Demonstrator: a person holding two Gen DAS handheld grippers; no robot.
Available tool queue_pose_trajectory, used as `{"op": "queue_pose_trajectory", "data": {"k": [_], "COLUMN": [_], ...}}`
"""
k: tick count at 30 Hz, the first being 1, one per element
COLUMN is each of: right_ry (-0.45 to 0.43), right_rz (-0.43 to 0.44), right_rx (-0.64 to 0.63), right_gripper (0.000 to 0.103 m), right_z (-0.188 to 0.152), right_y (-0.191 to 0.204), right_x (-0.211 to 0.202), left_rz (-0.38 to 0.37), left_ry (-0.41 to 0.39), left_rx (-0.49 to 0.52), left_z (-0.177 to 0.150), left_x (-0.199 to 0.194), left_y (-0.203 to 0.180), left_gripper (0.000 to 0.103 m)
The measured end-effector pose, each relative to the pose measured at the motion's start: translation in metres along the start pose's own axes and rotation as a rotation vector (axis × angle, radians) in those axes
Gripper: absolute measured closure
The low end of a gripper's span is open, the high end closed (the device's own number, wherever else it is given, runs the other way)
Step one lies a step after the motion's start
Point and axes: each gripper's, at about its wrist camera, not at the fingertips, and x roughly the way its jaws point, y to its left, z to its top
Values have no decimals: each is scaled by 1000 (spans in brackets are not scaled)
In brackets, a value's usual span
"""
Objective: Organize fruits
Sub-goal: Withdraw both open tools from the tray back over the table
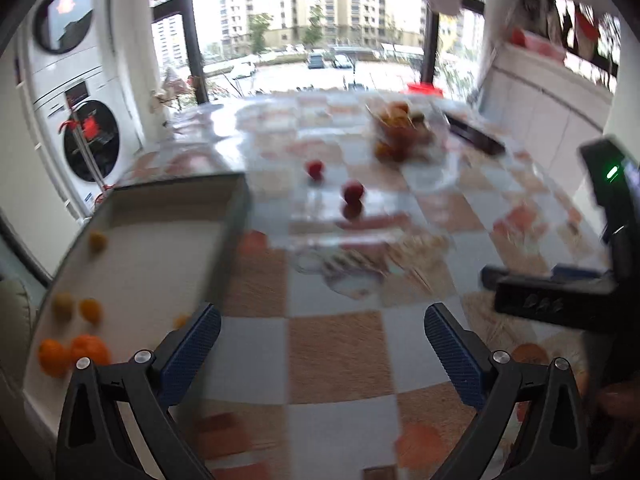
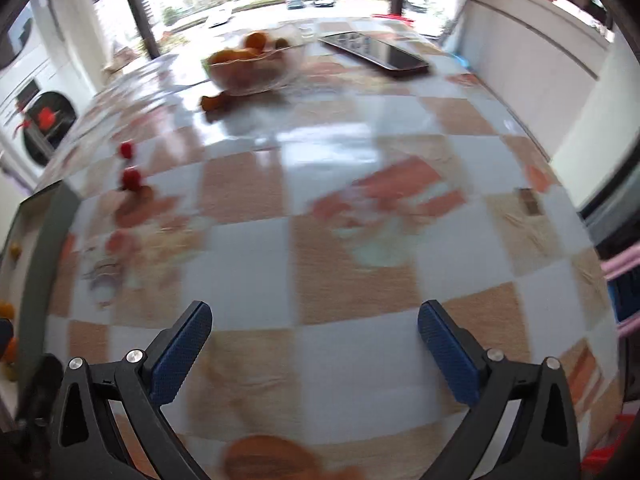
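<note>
No brand, label or writing can be read anywhere; both views are smeared with motion blur.

The landmark is the glass bowl (image 2: 256, 68) standing on the checked desk (image 2: 360, 248). It holds several orange fruits, heaped, with one more orange fruit (image 2: 214, 103) lying on the desk just in front of it, touching or nearly touching its wall. Just to the right of the bowl lies a dark flat remote control (image 2: 376, 54), its long axis running slantwise away from the bowl toward the desk's right edge.

Nearer than the bowl and to its left sit two small red fruits (image 1: 353, 192), one behind the other and a little apart; they are round, so no pointing direction shows. Farther left and nearer again stands a shallow grey-walled tray (image 1: 236, 216), its long side running from the bowl's side toward the camera. On its pale floor lie several orange and yellow fruits (image 1: 90, 350), scattered, the two largest side by side at the near end.

The left tool (image 1: 322, 344) hangs over the desk beside the tray's right wall, its blue-padded fingers spread wide with nothing between them. The right tool (image 2: 314, 342) is likewise spread wide and empty, above bare checked desk well short of the bowl.
</note>
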Motion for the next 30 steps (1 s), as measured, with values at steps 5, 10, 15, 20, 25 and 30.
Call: {"op": "queue_pose_trajectory", "data": {"k": [5, 10, 15, 20, 25, 30], "right_ry": [-88, -99, -105, -105, -105, -105], "right_rz": [-32, -33, -33, -33, -33, -33], "right_rx": [-55, -55, -55, -55, -55, -56], "right_gripper": [0, 0, 0, 0, 0, 0], "right_z": [-12, -14, -14, -15, -15, -15], "right_y": [-4, -4, -5, -5, -5, -5], "right_x": [-2, -1, -1, -1, -1, -1], "left_rz": [29, 19, 12, -10, -10, -10], "left_ry": [84, 82, 79, 88, 88, 88], "left_rx": [-2, -19, -28, -58, -58, -58], "left_z": [-6, -9, -12, -13, -13, -14], "left_x": [32, 34, 38, 40, 40, 40], "left_y": [-10, -8, -9, -6, -6, -6], "left_gripper": [1, 1, 1, 1, 1, 1]}}
